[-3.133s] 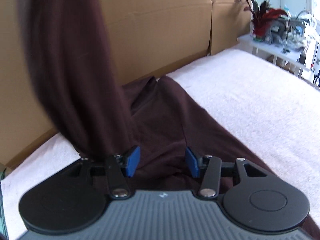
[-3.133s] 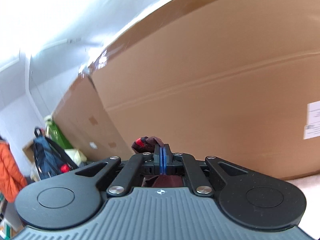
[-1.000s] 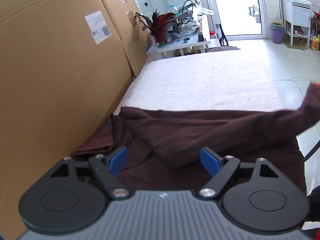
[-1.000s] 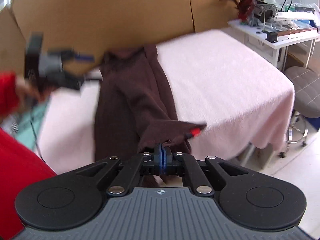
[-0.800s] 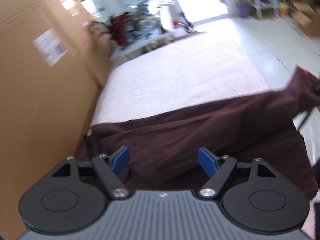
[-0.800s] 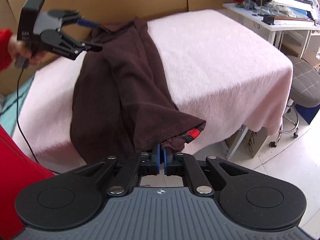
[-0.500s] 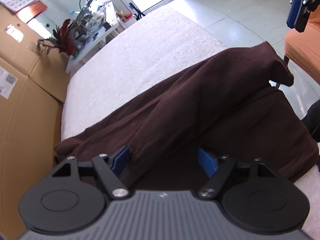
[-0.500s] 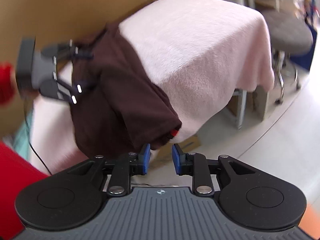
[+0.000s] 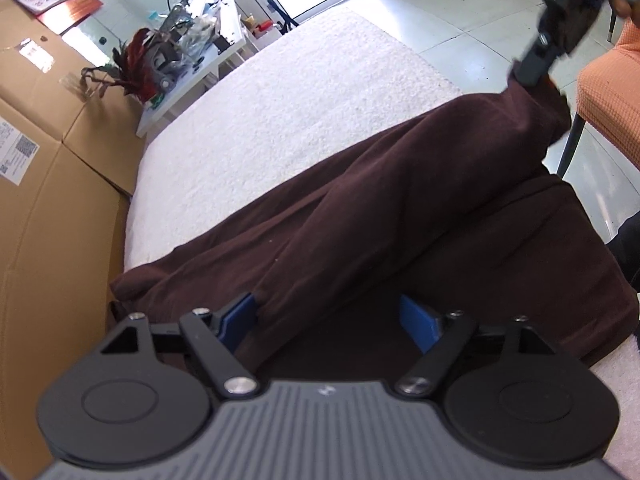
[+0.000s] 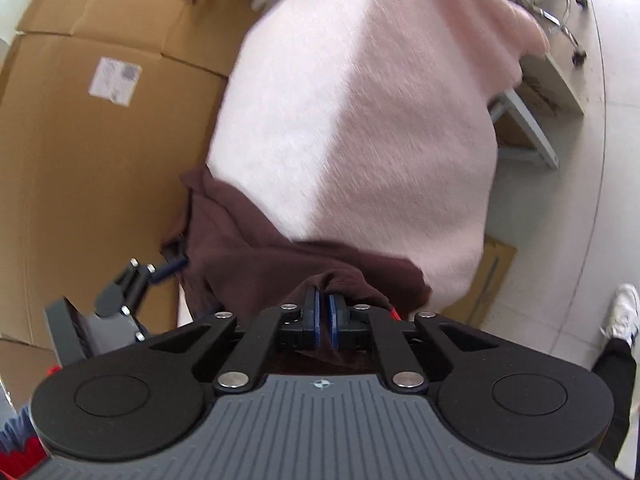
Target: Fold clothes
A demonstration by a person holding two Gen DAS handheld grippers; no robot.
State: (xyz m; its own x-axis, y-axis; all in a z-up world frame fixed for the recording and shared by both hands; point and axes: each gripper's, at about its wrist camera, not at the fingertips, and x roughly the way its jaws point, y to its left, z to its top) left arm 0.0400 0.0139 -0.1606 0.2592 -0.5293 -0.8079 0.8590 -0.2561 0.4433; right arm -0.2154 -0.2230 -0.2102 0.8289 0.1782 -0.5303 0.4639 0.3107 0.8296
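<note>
A dark brown garment (image 9: 400,200) lies stretched across the near end of a table under a pale fleece cover (image 9: 300,100), with a long fold running along it. My left gripper (image 9: 328,316) is low over the garment's end by the cardboard wall, open, with the fold's edge between its blue pads. The right wrist view shows this gripper (image 10: 160,268) at that same end of the garment (image 10: 248,248). My right gripper (image 10: 324,308) is at the opposite end, by the table's edge. Its jaws are closing and pinch bunched cloth. In the left wrist view the right gripper (image 9: 532,76) lifts that corner.
Big cardboard boxes (image 9: 40,200) wall in the table's far side. A white side table with a red plant (image 9: 180,52) stands beyond the table. An orange chair (image 9: 612,100) and a person's leg with a white shoe (image 10: 620,312) are on the floor side.
My right gripper let go of the garment's end, opened, rolled and sank, and has closed on the cloth again. My left gripper came down over the garment and rolled, staying open.
</note>
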